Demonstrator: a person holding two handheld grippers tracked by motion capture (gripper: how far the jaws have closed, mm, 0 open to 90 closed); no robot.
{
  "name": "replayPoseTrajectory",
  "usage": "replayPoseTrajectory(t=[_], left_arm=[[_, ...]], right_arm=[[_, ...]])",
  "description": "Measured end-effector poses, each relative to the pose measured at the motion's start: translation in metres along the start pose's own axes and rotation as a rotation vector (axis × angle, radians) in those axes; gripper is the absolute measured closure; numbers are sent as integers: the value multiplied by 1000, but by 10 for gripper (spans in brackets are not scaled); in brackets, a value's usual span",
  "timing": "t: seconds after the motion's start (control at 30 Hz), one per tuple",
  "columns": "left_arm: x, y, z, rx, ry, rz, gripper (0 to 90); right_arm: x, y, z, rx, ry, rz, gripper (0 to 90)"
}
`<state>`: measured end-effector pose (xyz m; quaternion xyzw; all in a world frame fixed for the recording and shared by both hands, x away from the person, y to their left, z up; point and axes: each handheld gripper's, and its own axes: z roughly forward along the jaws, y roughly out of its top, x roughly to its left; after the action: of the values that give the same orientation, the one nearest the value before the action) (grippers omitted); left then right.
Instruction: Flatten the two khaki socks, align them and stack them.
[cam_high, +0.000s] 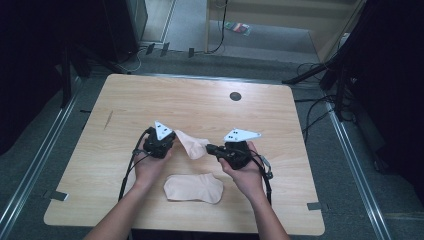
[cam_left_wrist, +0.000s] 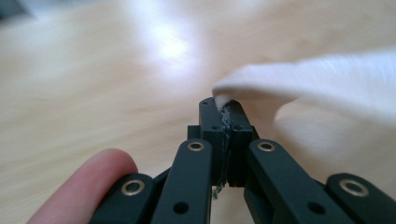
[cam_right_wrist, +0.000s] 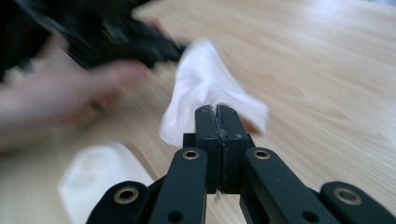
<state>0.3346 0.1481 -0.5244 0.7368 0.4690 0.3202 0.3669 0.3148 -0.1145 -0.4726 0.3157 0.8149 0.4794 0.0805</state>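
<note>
High view: my left gripper (cam_high: 172, 136) and right gripper (cam_high: 209, 148) each pinched 1 raised sock (cam_high: 192, 144); another sock (cam_high: 194, 188) lay near the table's (cam_high: 200, 100) front edge.

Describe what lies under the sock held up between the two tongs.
Under the held sock, bare wooden table shows. A second sock lies flat nearer the person, not beneath it. The tabletop right under the fabric is hidden.
</note>
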Motion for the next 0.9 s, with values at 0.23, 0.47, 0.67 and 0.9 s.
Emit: replayPoseTrajectory(t=[0.23,0.47,0.67,0.9], left_arm=[[-6,-25,-10,-41,106,179,839],[-1,-39,-21,-15,-34,139,590],[21,-36,-39,-111,-192,16,483],[39,-28,-22,-60,-158,-173,488]], right_arm=[[-11,-20,29,146,-100,-45,900],[-24,-31,34,183,-248,-62,626],[-29,-32,19,73,-299,80,553],[-15,-39,29,85,-232,171,567]])
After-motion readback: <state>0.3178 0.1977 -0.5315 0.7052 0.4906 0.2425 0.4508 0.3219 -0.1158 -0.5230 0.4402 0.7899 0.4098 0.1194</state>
